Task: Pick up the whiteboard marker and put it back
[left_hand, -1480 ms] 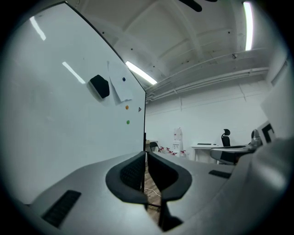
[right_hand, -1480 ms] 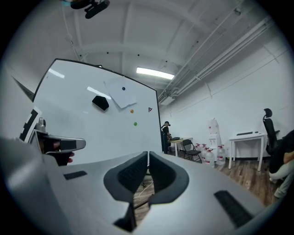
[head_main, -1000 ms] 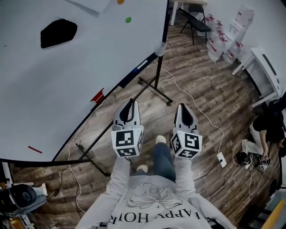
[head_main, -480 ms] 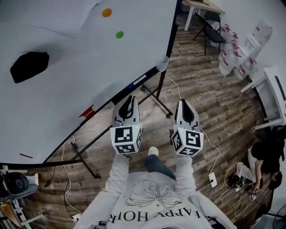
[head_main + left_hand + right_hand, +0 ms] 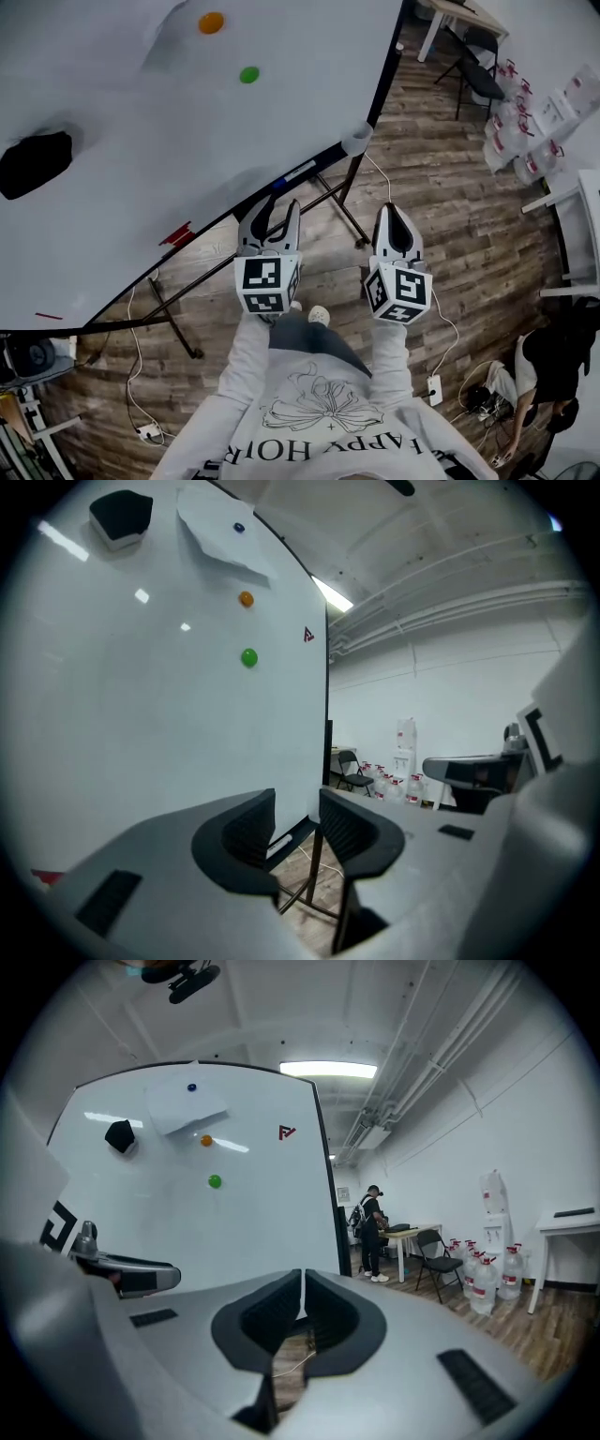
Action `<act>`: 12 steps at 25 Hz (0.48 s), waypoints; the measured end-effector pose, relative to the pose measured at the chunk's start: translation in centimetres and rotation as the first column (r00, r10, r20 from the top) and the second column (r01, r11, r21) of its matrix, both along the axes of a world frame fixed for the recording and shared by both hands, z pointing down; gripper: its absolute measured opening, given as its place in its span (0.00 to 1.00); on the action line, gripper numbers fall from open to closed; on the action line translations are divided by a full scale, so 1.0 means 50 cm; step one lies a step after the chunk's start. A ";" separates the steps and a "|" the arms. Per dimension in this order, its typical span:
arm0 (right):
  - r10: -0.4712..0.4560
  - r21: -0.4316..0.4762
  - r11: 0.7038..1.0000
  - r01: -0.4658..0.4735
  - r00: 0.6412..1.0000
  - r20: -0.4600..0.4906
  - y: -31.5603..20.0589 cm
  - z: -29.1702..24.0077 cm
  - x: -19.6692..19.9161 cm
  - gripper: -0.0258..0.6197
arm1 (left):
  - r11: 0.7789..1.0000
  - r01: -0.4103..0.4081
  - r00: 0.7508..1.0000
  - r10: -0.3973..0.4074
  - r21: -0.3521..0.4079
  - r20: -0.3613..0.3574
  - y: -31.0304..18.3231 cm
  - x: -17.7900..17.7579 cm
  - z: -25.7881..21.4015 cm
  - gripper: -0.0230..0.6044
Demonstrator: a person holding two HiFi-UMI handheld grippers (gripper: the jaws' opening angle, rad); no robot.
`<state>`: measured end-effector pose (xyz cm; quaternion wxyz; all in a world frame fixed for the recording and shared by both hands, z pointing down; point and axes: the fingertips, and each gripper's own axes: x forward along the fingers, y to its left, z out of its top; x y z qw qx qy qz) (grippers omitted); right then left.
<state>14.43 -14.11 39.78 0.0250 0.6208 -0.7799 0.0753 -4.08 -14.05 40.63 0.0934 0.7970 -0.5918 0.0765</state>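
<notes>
Marker: the white-barrelled, blue-tipped whiteboard marker (image 5: 298,173) lies on the black tray ledge (image 5: 230,210) of the large white whiteboard (image 5: 141,187), just ahead of the left gripper (image 5: 279,202); its jaws are opening, nothing between them; the right gripper (image 5: 392,208) is closed, empty (idle); best to straddle the barrel squarely before closing.

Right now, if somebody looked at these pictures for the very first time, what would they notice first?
The huge whiteboard fills the upper left of the head view, with an orange magnet, a green magnet and a black eraser on it. Below it, mid-picture, are the left gripper, jaws opening on nothing, and the right gripper, jaws together, each with a square-marked cube.
</notes>
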 end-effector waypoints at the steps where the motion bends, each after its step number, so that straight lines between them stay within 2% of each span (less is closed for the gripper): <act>1: -0.005 -0.006 1.000 0.005 1.000 0.000 -0.011 0.006 -0.003 0.05 | 1.000 0.002 1.000 -0.002 -0.017 0.010 -0.010 -0.003 0.013 0.24; 6: -0.015 -0.039 0.999 0.015 1.000 -0.007 -0.073 0.038 -0.019 0.05 | 0.996 -0.004 0.999 0.007 -0.087 0.036 -0.072 -0.020 0.076 0.26; 12: -0.008 -0.086 0.996 0.006 1.000 -0.012 -0.146 0.071 -0.034 0.05 | 0.982 -0.025 0.998 0.036 -0.189 0.057 -0.141 -0.036 0.154 0.27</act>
